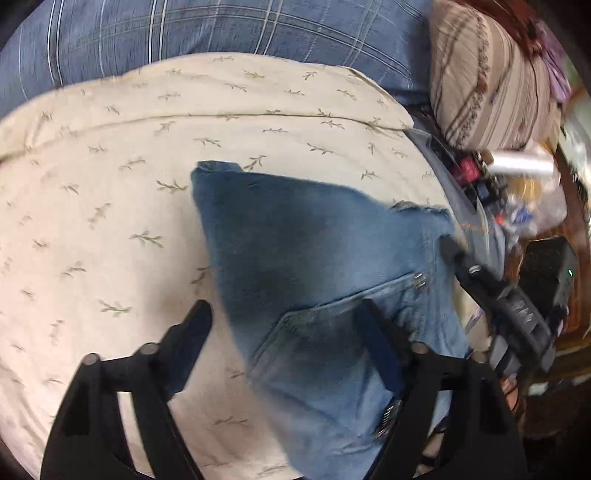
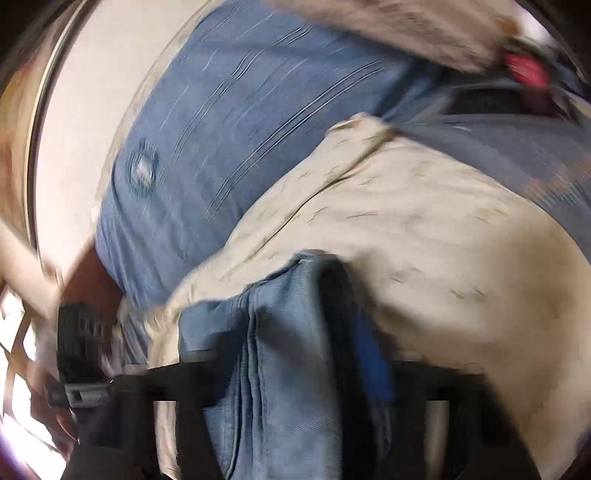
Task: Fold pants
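The blue denim pants [image 1: 310, 258] lie folded on a cream leaf-print sheet [image 1: 110, 184]. My left gripper [image 1: 284, 317] is open just above the pants' waist end, one finger over the sheet, the other over the back pocket. My right gripper [image 1: 452, 251] reaches in from the right and touches the frayed edge. In the blurred right wrist view a bunched fold of the pants [image 2: 288, 350] sits between the fingers of the right gripper [image 2: 295, 295], which is shut on it.
A blue plaid bedspread [image 1: 240, 33] lies beyond the sheet. A striped pillow [image 1: 491, 74] sits at the upper right. Clutter with a silver cylinder [image 1: 521, 162] fills the right side beside a dark wooden edge.
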The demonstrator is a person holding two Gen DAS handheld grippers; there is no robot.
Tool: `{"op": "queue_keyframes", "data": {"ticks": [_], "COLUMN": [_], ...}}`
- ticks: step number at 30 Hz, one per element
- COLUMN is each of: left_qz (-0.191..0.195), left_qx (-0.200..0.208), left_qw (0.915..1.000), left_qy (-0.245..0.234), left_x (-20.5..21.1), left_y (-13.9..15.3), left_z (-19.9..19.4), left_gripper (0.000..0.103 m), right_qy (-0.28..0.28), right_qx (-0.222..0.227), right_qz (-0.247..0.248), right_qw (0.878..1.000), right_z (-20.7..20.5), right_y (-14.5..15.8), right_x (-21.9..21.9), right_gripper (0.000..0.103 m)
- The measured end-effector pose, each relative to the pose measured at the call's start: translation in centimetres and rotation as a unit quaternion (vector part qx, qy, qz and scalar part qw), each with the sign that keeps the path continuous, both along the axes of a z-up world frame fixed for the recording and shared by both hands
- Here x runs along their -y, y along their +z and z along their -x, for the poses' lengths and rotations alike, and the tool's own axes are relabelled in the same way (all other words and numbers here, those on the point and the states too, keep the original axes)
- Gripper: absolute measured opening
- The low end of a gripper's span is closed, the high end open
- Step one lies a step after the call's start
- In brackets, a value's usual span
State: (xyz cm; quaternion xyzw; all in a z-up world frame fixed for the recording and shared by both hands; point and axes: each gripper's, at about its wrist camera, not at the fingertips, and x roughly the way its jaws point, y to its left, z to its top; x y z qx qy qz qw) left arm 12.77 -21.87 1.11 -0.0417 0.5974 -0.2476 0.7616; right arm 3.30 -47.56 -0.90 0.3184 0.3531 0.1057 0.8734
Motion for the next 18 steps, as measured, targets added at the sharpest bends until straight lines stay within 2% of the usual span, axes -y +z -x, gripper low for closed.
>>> {"op": "queue_keyframes", "data": {"ticks": [2, 3, 4, 5, 6, 8, 10, 12, 14, 16, 18], "left_qz": [0.004, -0.009, -0.032, -0.044, -0.046, -0.026, -0.011, -0.002, 0.017, 0.03, 0.017], "left_qx": [0.013, 0.028, 0.035, 0.027, 0.013, 0.0, -0.01, -0.014, -0.015, -0.012, -0.013], "left_qw": [0.9998, 0.9993, 0.9985, 0.9983, 0.9981, 0.9981, 0.9983, 0.998, 0.9983, 0.9985, 0.9995], "left_qy": [0.016, 0.025, 0.026, 0.026, 0.04, 0.056, 0.056, 0.062, 0.055, 0.044, 0.025], "left_x": [0.6, 1.2, 2.0, 2.6, 2.4, 1.6, 0.3, -0.9, -2.0, -2.2, -1.8], "left_y": [0.5, 0.4, -0.5, -1.6, -2.8, -3.0, -2.3, -1.4, -0.2, 0.1, -1.1], "left_z": [-0.3, -0.6, -1.0, -1.3, -1.6, -1.6, -1.1, 0.1, 2.5, 4.8, 7.2], "left_gripper": [0.073, 0.073, 0.075, 0.079, 0.082, 0.085, 0.083, 0.081, 0.081, 0.082, 0.083], "right_qy": [-0.001, -0.004, -0.011, -0.015, -0.013, -0.016, -0.021, -0.015, -0.003, 0.013, 0.023], "right_qx": [0.024, 0.014, -0.015, -0.037, -0.052, -0.035, -0.022, -0.003, 0.025, 0.056, 0.048], "right_qz": [0.06, 0.077, 0.099, 0.105, 0.097, 0.069, 0.048, 0.005, -0.028, -0.03, 0.002], "right_qw": [0.998, 0.997, 0.995, 0.994, 0.994, 0.997, 0.998, 1.0, 0.999, 0.998, 0.999], "right_z": [0.2, -0.1, -0.9, -1.4, -1.6, -1.0, 0.3, 2.4, 4.6, 6.9, 7.7], "right_y": [1.6, 1.4, 0.1, -1.0, -2.3, -2.4, -1.4, -0.4, 0.3, 0.6, -0.3], "right_x": [-0.8, -0.7, -0.4, 0.0, 0.4, 1.1, 1.6, 2.1, 2.0, 1.1, -0.2], "right_gripper": [0.006, 0.006, 0.006, 0.006, 0.005, 0.007, 0.019, 0.02, 0.03, 0.042, 0.041]}}
